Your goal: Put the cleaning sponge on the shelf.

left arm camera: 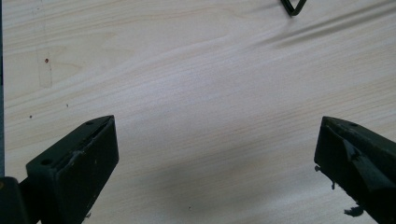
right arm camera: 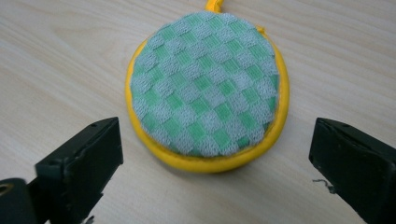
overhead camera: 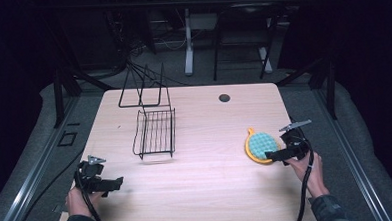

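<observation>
A round pot holder [overhead camera: 259, 146] with a green-and-white checked top and a yellow rim lies flat on the right side of the wooden table [overhead camera: 207, 190]. My right gripper [overhead camera: 276, 155] is open at its near right edge. In the right gripper view the pot holder [right arm camera: 208, 91] lies just ahead of the wide-apart jaws, its yellow loop pointing away. My left gripper [overhead camera: 114, 183] is open near the table's front left corner, with bare wood [left arm camera: 210, 116] between its jaws.
A black wire rack [overhead camera: 155, 132] stands left of the table's middle, with a taller wire frame [overhead camera: 142, 88] behind it. One corner of the wire rack [left arm camera: 293, 6] shows in the left gripper view. A dark round hole [overhead camera: 224, 97] marks the far edge.
</observation>
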A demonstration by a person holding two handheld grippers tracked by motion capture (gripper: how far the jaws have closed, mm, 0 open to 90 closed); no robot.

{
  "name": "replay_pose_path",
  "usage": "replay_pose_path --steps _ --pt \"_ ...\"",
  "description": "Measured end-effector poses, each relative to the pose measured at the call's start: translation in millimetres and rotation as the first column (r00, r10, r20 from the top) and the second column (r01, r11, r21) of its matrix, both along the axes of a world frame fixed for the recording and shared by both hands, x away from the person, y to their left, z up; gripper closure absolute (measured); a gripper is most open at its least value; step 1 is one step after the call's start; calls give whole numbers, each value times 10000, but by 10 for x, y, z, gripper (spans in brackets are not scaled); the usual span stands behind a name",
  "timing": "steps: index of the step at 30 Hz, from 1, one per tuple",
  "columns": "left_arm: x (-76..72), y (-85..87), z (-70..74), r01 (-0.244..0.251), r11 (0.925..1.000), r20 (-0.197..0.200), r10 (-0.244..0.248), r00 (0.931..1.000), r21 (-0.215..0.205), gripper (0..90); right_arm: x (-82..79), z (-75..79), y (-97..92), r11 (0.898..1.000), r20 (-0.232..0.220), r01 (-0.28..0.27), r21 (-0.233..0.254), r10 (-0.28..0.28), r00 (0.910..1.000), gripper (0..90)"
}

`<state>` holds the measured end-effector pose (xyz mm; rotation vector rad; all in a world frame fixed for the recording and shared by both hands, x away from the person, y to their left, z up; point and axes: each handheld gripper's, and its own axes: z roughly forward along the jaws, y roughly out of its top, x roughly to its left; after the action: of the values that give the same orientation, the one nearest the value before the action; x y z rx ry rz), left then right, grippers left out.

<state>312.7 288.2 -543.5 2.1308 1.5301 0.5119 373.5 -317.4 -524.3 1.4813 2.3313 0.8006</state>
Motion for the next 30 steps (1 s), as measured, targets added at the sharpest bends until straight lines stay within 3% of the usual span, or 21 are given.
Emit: replay_pose_path --steps 7,12,16,21,30 --pt "10 -25 2 118 9999 5 -118 9999 14 0 169 -14 51 10000 11 65 63 -65 10000 105" --pt "8 -11 4 79 9999 79 -79 9999 -111 0 228 -76 69 9999 -281 116 73 -114 9995 190" --pt "13 -23 -9 134 9999 -5 -134 9999 -66 0 251 -127 66 9996 -646 284 -74 -288 9975 336" --pt "15 -16 -15 166 9998 -48 -166 9998 -71 0 253 -162 50 9989 -966 470 32 -464 9942 402" --pt "18 -23 -30 183 9998 -187 -183 9997 -21 0 227 -210 4 9956 -841 888 305 -860 9927 584"
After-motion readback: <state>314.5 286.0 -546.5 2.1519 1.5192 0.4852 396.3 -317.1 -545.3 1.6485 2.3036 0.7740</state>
